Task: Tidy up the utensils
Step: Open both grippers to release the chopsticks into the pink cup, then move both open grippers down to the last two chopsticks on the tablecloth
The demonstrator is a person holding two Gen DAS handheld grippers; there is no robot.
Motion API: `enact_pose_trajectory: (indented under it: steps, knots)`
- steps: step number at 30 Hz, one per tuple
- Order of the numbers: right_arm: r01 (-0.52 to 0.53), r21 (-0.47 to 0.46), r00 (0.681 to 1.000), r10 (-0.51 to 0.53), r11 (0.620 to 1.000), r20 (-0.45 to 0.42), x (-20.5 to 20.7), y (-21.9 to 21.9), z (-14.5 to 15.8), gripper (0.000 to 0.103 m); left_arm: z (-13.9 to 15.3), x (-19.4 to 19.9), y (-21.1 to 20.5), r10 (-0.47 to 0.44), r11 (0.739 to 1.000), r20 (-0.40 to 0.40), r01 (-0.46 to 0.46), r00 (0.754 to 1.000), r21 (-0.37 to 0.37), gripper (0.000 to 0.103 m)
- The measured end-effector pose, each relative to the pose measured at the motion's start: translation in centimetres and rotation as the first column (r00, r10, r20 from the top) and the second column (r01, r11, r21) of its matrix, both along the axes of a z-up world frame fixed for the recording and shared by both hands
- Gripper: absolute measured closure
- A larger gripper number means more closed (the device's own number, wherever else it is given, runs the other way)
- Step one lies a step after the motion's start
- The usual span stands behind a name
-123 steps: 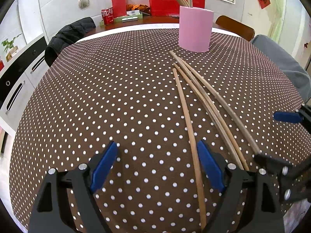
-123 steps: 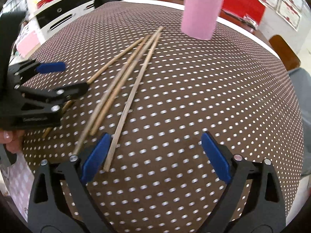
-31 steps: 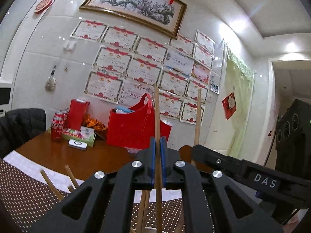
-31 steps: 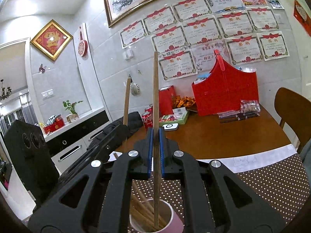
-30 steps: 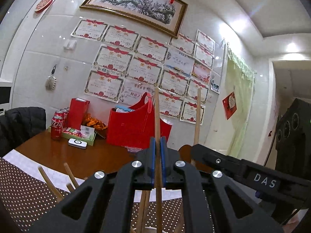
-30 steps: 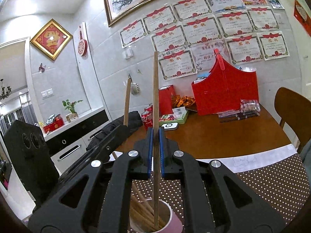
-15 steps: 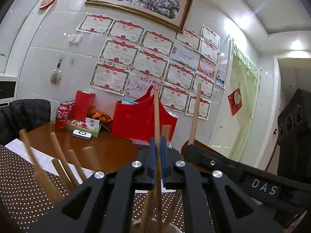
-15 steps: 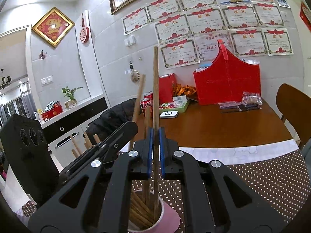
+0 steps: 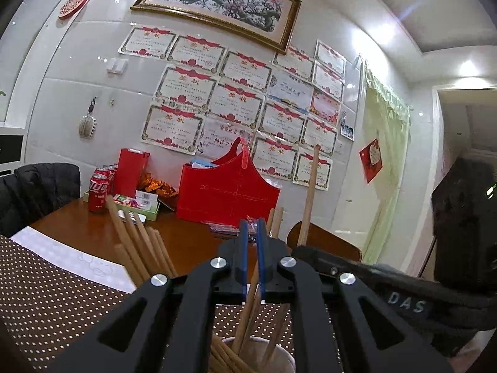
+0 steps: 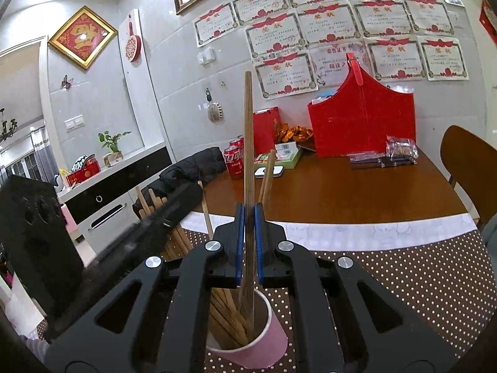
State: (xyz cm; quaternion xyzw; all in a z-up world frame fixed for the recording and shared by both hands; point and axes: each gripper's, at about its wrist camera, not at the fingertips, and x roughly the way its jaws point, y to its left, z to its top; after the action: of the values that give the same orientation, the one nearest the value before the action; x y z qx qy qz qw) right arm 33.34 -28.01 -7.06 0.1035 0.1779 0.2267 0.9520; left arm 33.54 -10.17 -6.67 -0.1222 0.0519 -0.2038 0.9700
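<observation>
Since half a second ago, both tongs sit lower over the pink cup [image 10: 264, 351], and the stick that rose high above the left tongs [image 9: 251, 248] no longer shows above their blue pads. Those left tongs are squeezed narrow, the pads almost meeting. A leaning stick [image 9: 248, 307] shows in the slit below the pads and runs down into the cup; whether the pads pinch it I cannot tell.

The right tongs [image 10: 248, 242] are clamped narrow on one upright chopstick [image 10: 248, 155]. Its top stands well above the pads and its lower end is inside the cup, among the bundle of chopsticks [image 10: 230, 320] that lean against the cup's left wall. In the left wrist view this same chopstick rises just right of the cup, above the right tongs' black arm.

The cup stands on the brown dotted surface [image 10: 403, 279], directly under both pairs of tongs, which meet above its mouth, the left pair coming in from the cup's left side. Beyond the cup, on the bare wooden part of the surface, stand a red basket [image 10: 363, 118] and cola cans [image 10: 234, 158], well apart from the cup.
</observation>
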Motion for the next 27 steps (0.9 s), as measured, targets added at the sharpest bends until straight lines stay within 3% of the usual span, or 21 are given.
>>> enact_pose_trajectory:
  steps: [3,4,5,6,7,8,9,11,15,20,27]
  knots:
    - [-0.015,-0.010,1.000,0.015,1.000,-0.021,-0.3,0.0,0.0,0.095,0.8,-1.0,1.1,-0.001,1.000,0.015,0.001,1.000,-0.008,0.095]
    - [-0.014,-0.015,1.000,0.013,1.000,-0.028,-0.4,0.0,0.0,0.095,1.3,-1.5,1.6,0.006,1.000,0.021,-0.006,1.000,-0.008,0.085]
    - [-0.012,-0.013,0.999,0.012,1.000,-0.035,-0.6,-0.2,0.1,0.086,1.5,-2.0,2.1,0.015,1.000,0.023,-0.015,1.000,-0.013,0.070]
    - [-0.010,-0.006,0.999,0.010,1.000,-0.042,-0.8,-0.4,0.1,0.054,1.8,-2.4,2.5,0.022,1.000,0.025,-0.022,0.999,-0.019,0.066]
    - [-0.005,0.005,0.999,0.005,1.000,-0.043,-1.0,-0.6,0.2,0.032,2.2,-2.9,3.1,0.032,0.999,0.030,-0.031,0.999,-0.024,0.059]
    - [0.003,0.016,0.999,-0.003,1.000,-0.034,-1.4,-0.9,0.3,0.018,2.6,-3.5,3.6,0.043,0.999,0.034,-0.043,0.998,-0.020,0.053]
    - [0.010,0.032,1.000,-0.009,0.999,-0.014,-2.1,-1.2,0.6,0.018,2.9,-3.9,3.9,0.050,0.999,0.036,-0.050,0.998,-0.016,0.049]
    - [0.014,0.048,1.000,-0.013,0.999,-0.022,-2.7,-1.6,0.9,0.017,3.6,-5.3,4.9,0.061,0.998,0.042,-0.061,0.997,-0.010,0.028]
    - [0.048,0.072,0.999,-0.047,0.996,-0.023,-4.4,-2.4,1.6,0.008,4.6,-7.7,6.1,0.066,0.997,0.028,-0.067,0.997,0.038,0.020]
    - [0.093,0.046,0.993,-0.090,0.995,-0.070,-7.3,-2.4,1.9,0.007,4.6,-10.4,6.9,0.111,0.981,-0.038,-0.103,0.993,0.166,0.019]
    - [0.088,0.012,0.986,-0.085,0.996,-0.141,-12.6,-1.5,0.7,0.007,1.7,-14.2,8.6,0.166,0.960,-0.182,-0.116,0.969,0.255,0.019]
